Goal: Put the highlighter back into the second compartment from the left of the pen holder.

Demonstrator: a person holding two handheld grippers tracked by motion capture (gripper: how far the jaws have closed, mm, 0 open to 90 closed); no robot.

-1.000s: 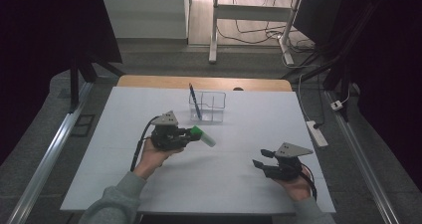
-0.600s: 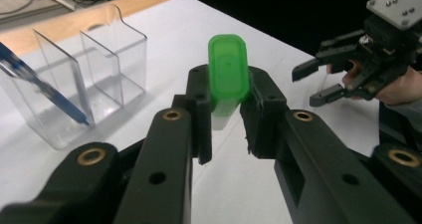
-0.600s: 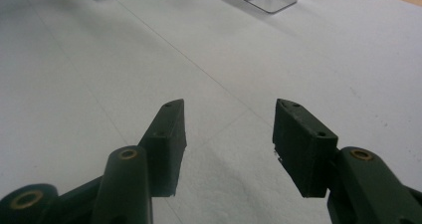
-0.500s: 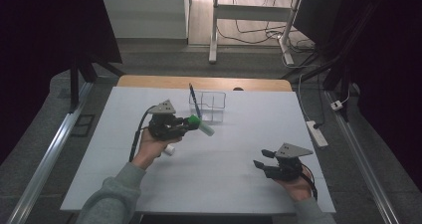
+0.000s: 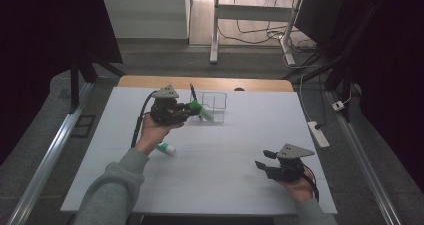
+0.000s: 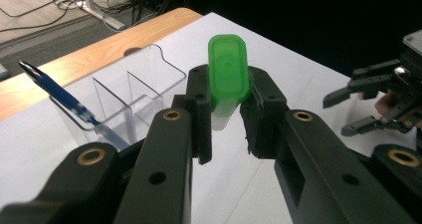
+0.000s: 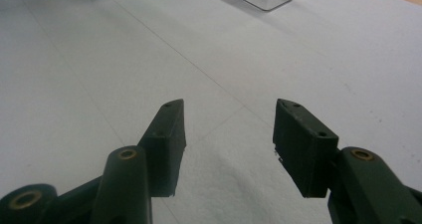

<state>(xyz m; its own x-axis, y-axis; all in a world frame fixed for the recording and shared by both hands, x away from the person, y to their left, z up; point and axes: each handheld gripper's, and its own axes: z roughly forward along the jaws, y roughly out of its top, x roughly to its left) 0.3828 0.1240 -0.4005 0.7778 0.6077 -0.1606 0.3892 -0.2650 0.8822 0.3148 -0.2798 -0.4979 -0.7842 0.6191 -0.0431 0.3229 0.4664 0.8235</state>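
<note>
Green-capped white marker [image 6: 227, 77] sits clamped in your left gripper [image 5: 186, 110], now lifted closer to the clear organizer [image 5: 214, 105] than before; your right gripper [image 5: 263, 158] rests with its jaws apart.

Dim room, dark edges; soft overhead light on the white rectangular desk [image 5: 220, 160]; black tongs [image 6: 226, 134] blurred up close.

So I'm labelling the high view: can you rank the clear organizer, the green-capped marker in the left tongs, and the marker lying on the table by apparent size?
1. Clear organizer, clearly largest.
2. Marker in the left tongs and marker lying on the table: both look alike, each partly hidden, so unranked.
</note>
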